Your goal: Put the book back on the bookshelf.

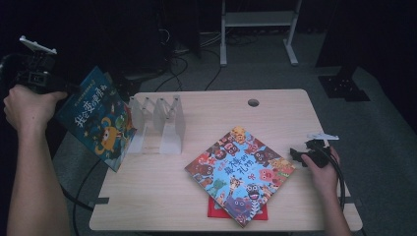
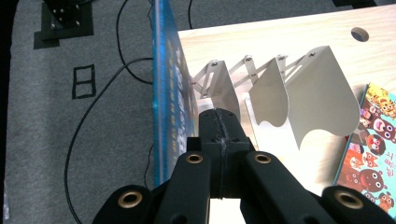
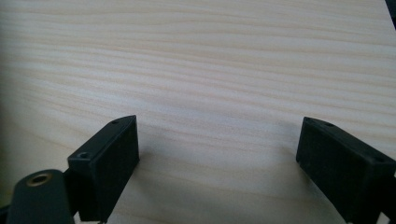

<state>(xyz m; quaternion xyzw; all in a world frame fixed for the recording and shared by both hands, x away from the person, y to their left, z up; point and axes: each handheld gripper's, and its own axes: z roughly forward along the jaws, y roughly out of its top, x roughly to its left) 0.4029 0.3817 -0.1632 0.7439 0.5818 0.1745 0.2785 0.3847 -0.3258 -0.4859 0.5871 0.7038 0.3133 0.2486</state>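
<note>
The blue picture book [image 1: 96, 120] hangs in the air off the left edge of the tabletop [image 1: 162, 196], tilted, with its cover and its orange cartoon creature turned toward the room. Its lower corner dips just beside the tabletop's left edge, near the foot of the metal book rack [image 1: 158, 125]. The left gripper [image 1: 64, 88] is clamped tight on the book's upper left corner; in the left gripper view the two black jaws are pressed together with the book's blue edge [image 2: 163, 93] standing upright alongside them. No gap shows between the jaws there. The left hand [image 1: 27, 105] grips the tool well out past the tabletop, above the grey carpet.

The rack stands on the left half of the tabletop, its pale dividers fanned upright and its slots bare. Right of the rack, nearer the front, a second colourful picture book [image 1: 241, 172] lies flat and turned like a diamond. It sits on top of a red book [image 1: 216, 209], of which a strip peeks out at the front.

At the right edge the right hand [image 1: 322, 169] rests on the wood, holding the right gripper [image 1: 297, 155] low and pointed toward the flat book. Its jaws stand wide apart with bare wood between them, grasping nothing.
</note>
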